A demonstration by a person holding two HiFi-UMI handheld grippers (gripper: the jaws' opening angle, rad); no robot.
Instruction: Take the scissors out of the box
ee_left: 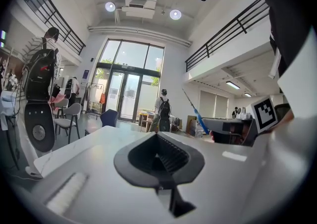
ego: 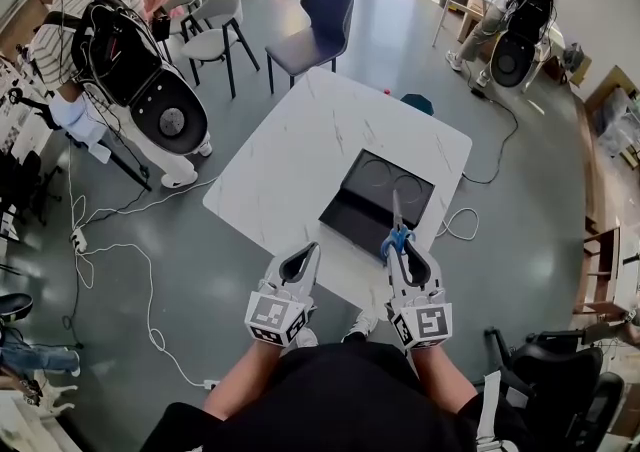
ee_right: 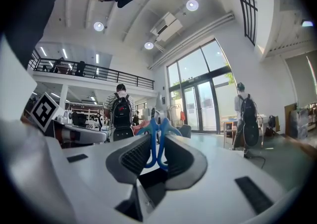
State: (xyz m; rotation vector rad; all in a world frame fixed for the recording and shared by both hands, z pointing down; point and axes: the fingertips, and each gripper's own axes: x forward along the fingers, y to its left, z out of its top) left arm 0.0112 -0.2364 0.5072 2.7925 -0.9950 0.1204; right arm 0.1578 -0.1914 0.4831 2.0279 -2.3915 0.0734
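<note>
Over the table's (ego: 290, 150) near edge, your right gripper (ego: 403, 252) pinches the scissors (ego: 396, 210) beside the open box (ego: 345, 215); your left gripper (ego: 308, 256) is pressed together, empty.

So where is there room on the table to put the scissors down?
The white table is bare left of the black box, right up to the far corner by the dark chair. The near right side is crowded: the open box fills it, and the right gripper holds the scissors over its near edge.
</note>
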